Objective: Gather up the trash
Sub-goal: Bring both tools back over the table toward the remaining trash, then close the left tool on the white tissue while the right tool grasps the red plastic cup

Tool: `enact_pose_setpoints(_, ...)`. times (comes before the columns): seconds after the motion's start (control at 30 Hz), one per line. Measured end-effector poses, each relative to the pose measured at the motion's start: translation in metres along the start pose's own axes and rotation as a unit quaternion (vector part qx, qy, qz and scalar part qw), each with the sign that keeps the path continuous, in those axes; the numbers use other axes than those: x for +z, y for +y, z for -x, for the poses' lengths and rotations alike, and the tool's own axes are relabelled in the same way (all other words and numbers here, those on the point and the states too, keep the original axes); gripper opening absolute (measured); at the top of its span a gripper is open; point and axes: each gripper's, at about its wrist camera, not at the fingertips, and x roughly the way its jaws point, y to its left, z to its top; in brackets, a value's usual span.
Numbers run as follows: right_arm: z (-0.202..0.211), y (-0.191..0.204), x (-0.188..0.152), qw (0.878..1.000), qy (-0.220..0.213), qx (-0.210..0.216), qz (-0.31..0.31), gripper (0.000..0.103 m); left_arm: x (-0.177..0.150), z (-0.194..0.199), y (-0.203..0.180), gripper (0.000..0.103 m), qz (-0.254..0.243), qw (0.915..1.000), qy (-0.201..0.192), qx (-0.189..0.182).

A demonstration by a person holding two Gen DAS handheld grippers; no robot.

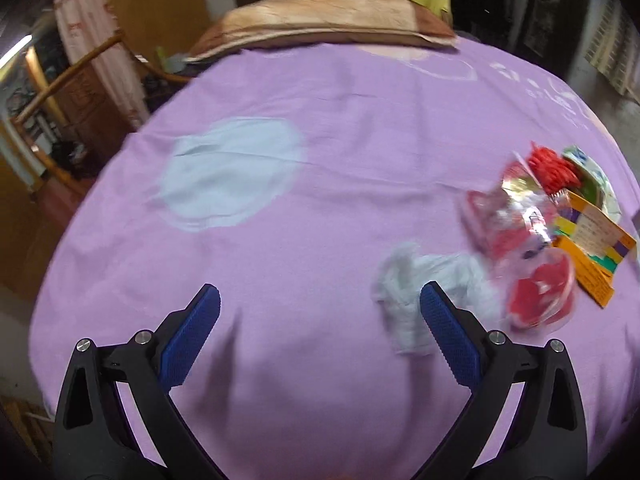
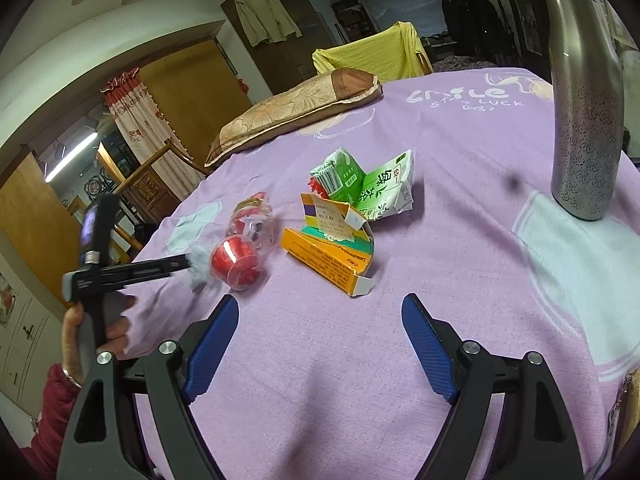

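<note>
The purple bed sheet (image 2: 440, 320) carries one heap of trash: one flattened orange carton (image 2: 328, 256) as the landmark, one crumpled green tea pack (image 2: 372, 188) just beyond it, one clear plastic bottle with a red cap (image 2: 244, 248) to its left, and one white tissue wad (image 1: 416, 296) touching the bottle's far side. The left tongs (image 1: 320, 312) stand open and empty, nearer, their right pad against the tissue. The right tongs (image 2: 320, 312) gape empty, short of the carton.
</note>
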Motion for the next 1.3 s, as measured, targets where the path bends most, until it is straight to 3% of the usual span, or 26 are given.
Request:
enact_pose_setpoints(0.07, 0.000, 0.001, 0.000, 1.000, -0.002, 0.001, 0.002, 0.083, -0.004, 0.013, 0.015, 0.096, 0.012, 0.9997, -0.015, 0.012)
enact_pose_setpoints(0.17, 0.000, 0.004, -0.002, 1.000, -0.002, 0.000, 0.010, 0.083, -0.006, 0.024, 0.018, 0.096, 0.020, 0.9994, -0.026, -0.005)
enact_pose_setpoints(0.33, 0.000, 0.006, -0.003, 1.000, -0.003, -0.018, 0.020, 0.083, -0.002, 0.017, -0.019, 0.096, -0.002, 0.9976, -0.022, -0.066)
enact_pose_setpoints(0.57, -0.002, 0.006, -0.003, 1.000, 0.002, -0.020, 0.023, 0.083, 0.010, -0.018, -0.059, 0.096, -0.014, 0.9946, 0.013, -0.102)
enact_pose_setpoints(0.7, -0.001, 0.005, -0.002, 1.000, 0.001, -0.021, 0.021, 0.083, 0.008, -0.033, -0.055, 0.096, -0.005, 0.9948, 0.032, -0.096)
enact_pose_setpoints(0.8, -0.001, 0.005, -0.003, 1.000, 0.000, -0.021, 0.019, 0.083, 0.009, -0.035, -0.037, 0.089, 0.020, 0.9953, 0.028, -0.090)
enact_pose_setpoints(0.93, -0.001, 0.005, -0.002, 1.000, 0.004, -0.020, 0.021, 0.083, 0.009, -0.030, -0.015, 0.087, 0.029, 0.9995, -0.011, 0.004)
enact_pose_setpoints(1.1, -0.005, 0.008, -0.003, 1.000, 0.013, -0.002, 0.024, 0.083, 0.009, -0.030, -0.007, 0.092, 0.047, 0.9987, -0.020, -0.003)
enact_pose_setpoints(1.13, -0.007, 0.009, -0.003, 1.000, 0.016, 0.002, 0.026, 0.083, 0.010, -0.034, -0.010, 0.096, 0.038, 0.9992, -0.011, -0.005)
enact_pose_setpoints(1.23, -0.016, 0.020, -0.003, 0.999, 0.034, 0.005, 0.037, 0.083, 0.013, -0.047, -0.018, 0.097, 0.019, 0.9994, 0.027, -0.008)
enact_pose_setpoints(1.3, -0.025, 0.033, 0.003, 0.998, 0.051, 0.007, 0.046, 0.083, 0.013, -0.050, -0.016, 0.097, 0.026, 0.9991, 0.030, -0.016)
